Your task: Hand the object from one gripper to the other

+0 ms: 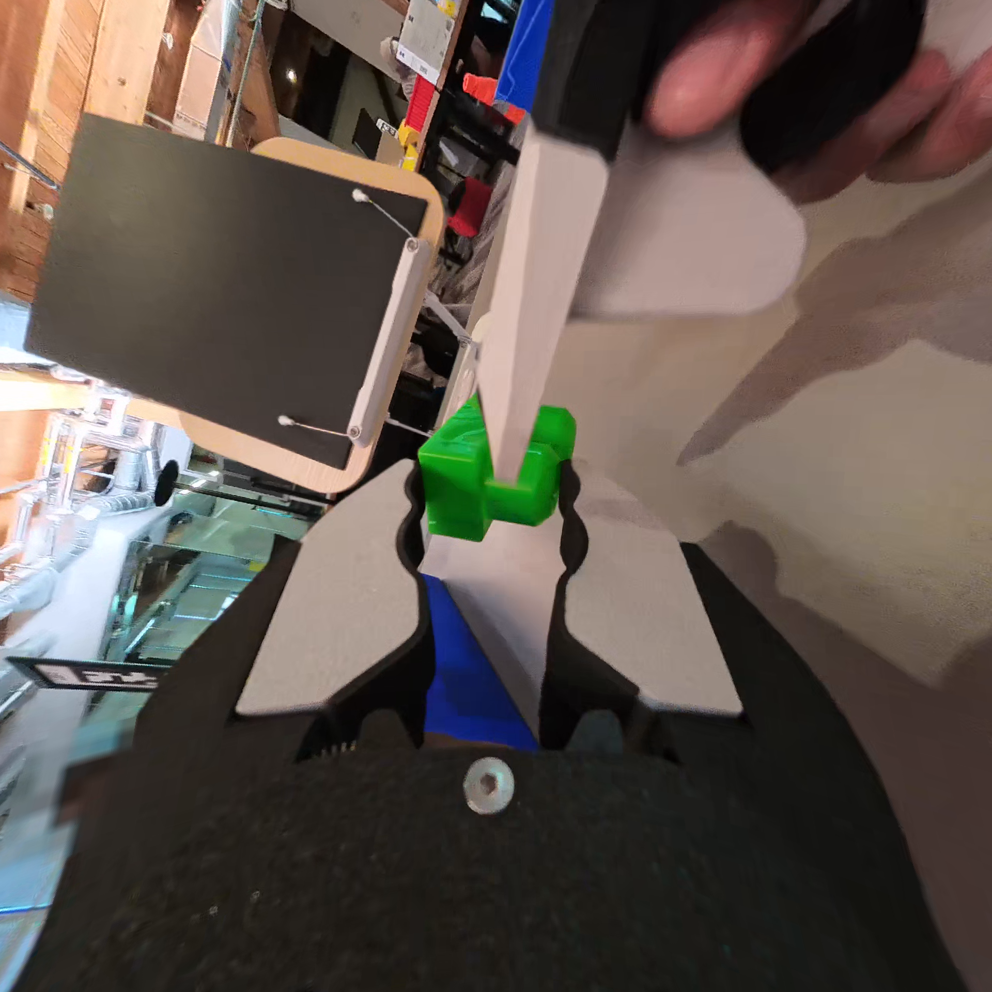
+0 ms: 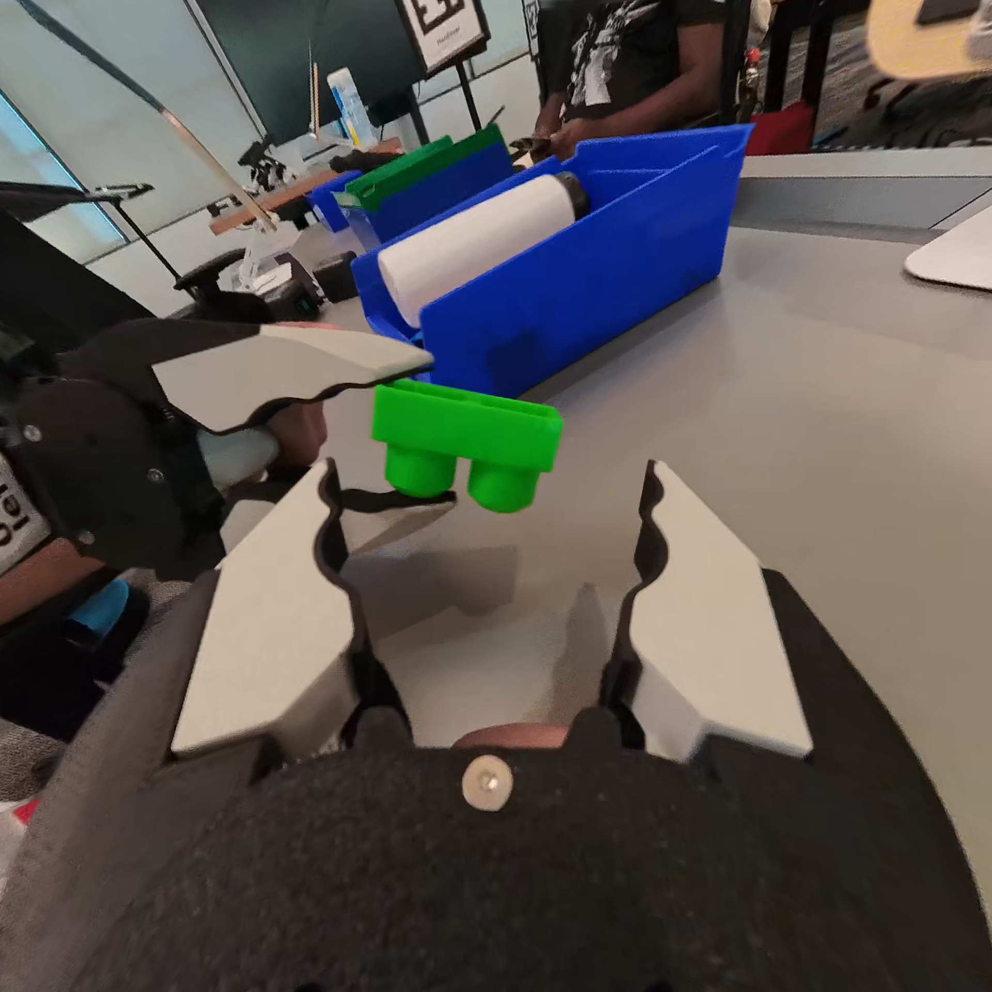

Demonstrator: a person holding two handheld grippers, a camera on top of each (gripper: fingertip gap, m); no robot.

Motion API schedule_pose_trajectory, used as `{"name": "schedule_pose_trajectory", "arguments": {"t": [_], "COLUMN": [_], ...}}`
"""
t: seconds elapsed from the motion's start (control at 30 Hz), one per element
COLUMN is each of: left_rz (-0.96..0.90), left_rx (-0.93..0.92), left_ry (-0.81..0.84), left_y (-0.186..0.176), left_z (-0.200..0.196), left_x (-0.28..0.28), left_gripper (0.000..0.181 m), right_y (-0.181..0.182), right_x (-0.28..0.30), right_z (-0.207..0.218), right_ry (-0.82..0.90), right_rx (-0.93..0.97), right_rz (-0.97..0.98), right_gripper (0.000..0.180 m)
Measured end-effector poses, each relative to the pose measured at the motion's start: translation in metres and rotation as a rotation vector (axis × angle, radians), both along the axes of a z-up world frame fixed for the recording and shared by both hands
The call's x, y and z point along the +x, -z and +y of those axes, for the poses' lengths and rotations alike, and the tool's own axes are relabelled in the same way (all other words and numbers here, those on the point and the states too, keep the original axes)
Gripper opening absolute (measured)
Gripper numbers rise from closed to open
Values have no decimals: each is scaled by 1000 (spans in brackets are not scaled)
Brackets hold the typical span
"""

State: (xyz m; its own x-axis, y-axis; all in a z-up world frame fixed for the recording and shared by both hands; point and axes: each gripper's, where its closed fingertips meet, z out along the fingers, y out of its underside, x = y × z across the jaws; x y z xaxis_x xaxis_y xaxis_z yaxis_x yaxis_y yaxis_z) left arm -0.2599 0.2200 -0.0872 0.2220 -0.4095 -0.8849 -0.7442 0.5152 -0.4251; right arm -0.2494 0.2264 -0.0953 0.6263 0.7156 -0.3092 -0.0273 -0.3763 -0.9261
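The right gripper (image 2: 491, 472) stands wide open with nothing between its fingers, its grey tips just short of the green block (image 2: 464, 440) and not touching it in its own view. The left gripper (image 1: 491, 483) is closed on that block, one finger pressed on the flat body and the other against the underside of a stud, so the block hangs above the table (image 2: 751, 456). In the left wrist view a finger of the right gripper (image 1: 531, 343) reaches in from above and crosses in front of the block, its tip lying over the middle of the green block (image 1: 456, 494); whether it touches cannot be told. The block is bright green plastic, a hollow rectangular body with two round studs pointing downward, held roughly level and side-on to the right gripper. A person's hand (image 1: 751, 70) grips the right gripper's black handle at the top of the left wrist view. Just behind the block on the grey table sits a blue bin (image 2: 580, 300) with a white cylinder (image 2: 472, 247) with a dark cap lying inside; the bin's near corner stands close behind the left gripper's upper finger. Farther back are more blue bins with a green one (image 2: 424, 166), and a person in a dark shirt (image 2: 622, 59) beyond them.
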Motion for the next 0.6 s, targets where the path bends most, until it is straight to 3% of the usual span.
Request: {"name": "schedule_pose_trajectory", "arguments": {"t": [0.1,0.27,0.33,0.43,0.6], "left_rz": [25,31,15,-68,-399], "left_rx": [22,-29,-112,-266,-706], "left_ry": [-3,13,28,69,111], "left_y": [2,16,25,29,9], "left_z": [-3,-5,-6,-9,-6], "left_x": [4,7,8,7,1], "left_gripper": [48,48,50,55,56], "right_y": [4,17,22,17,-1], "right_x": [-9,-10,-5,14,42], "right_z": [1,-1,2,13,22], "right_ry": [42,25,34,91,163], "right_rx": [-12,-95,-86,45,497], "right_rz": [13,-24,-66,-190,-613], "right_gripper": [107,74,73,73,73]}}
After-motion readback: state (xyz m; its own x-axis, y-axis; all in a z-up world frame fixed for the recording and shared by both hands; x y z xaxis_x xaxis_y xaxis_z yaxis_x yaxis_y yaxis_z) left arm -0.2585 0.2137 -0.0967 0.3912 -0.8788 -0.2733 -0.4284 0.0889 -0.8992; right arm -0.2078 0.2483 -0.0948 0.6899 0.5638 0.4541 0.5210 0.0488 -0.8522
